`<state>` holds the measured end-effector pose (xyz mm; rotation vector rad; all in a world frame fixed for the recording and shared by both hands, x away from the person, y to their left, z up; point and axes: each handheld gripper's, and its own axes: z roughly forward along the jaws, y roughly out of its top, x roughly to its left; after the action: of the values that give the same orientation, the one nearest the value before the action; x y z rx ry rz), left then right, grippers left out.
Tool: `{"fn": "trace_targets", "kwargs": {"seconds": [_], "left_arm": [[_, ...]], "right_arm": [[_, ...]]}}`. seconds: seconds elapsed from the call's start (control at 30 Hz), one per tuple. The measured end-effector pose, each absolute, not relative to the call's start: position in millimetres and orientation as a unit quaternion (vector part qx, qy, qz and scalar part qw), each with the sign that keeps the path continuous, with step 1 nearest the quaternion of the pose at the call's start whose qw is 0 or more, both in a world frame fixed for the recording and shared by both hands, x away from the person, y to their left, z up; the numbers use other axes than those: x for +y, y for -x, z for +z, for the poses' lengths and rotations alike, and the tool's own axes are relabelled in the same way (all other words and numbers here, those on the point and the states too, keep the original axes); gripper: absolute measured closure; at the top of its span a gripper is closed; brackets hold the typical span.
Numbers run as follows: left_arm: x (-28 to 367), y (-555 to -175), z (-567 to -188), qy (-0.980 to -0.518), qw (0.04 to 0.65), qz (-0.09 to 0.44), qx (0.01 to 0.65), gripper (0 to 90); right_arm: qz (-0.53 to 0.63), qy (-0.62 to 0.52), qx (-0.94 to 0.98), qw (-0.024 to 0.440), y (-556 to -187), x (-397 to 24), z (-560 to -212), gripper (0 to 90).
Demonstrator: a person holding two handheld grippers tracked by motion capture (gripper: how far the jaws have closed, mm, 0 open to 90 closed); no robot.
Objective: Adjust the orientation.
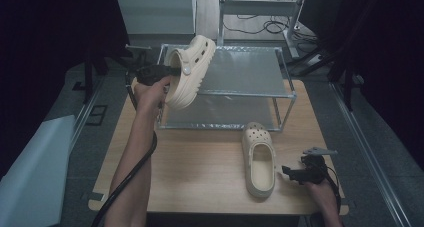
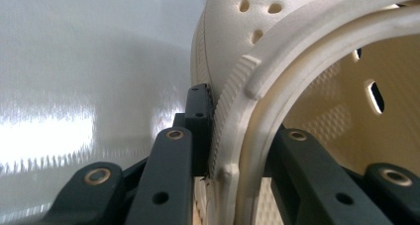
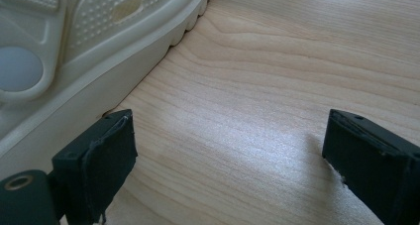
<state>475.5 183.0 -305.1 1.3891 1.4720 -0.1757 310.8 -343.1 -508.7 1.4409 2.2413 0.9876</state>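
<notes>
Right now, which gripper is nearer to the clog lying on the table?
Right. The right gripper is open just beside the clog on the table; the left gripper holds the other clog up at the rack.

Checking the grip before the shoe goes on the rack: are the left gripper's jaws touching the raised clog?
Touching. The left gripper view shows the left gripper with one jaw outside and one inside the clog's wall, pressed against it.

Raised clog (image 1: pixel 189 72): pale cream, round holes over toe, ribbed sole edge, fine dotted texture inside. Second clog (image 1: pixel 259 160) on table: same cream, same holes, grey-white strap rivet. Table (image 1: pixel 200 167): light wood, wavy grain. Rack (image 1: pixel 240 72): silver-grey metal shelves. Left gripper (image 1: pixel 165 70), right gripper (image 1: pixel 292 174): black jaws, brass-coloured pins
</notes>
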Motion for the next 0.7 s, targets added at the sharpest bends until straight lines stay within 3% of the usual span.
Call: {"fn": "trace_targets", "kwargs": {"seconds": [0.7], "left_arm": [[165.7,-520.5,-324.8,-0.519,0.535,-0.031,0.665,75.9]], "right_arm": [[0.347,-0.498,0.78,0.15,-310.2,-344.1,-508.1,6.3]]}}
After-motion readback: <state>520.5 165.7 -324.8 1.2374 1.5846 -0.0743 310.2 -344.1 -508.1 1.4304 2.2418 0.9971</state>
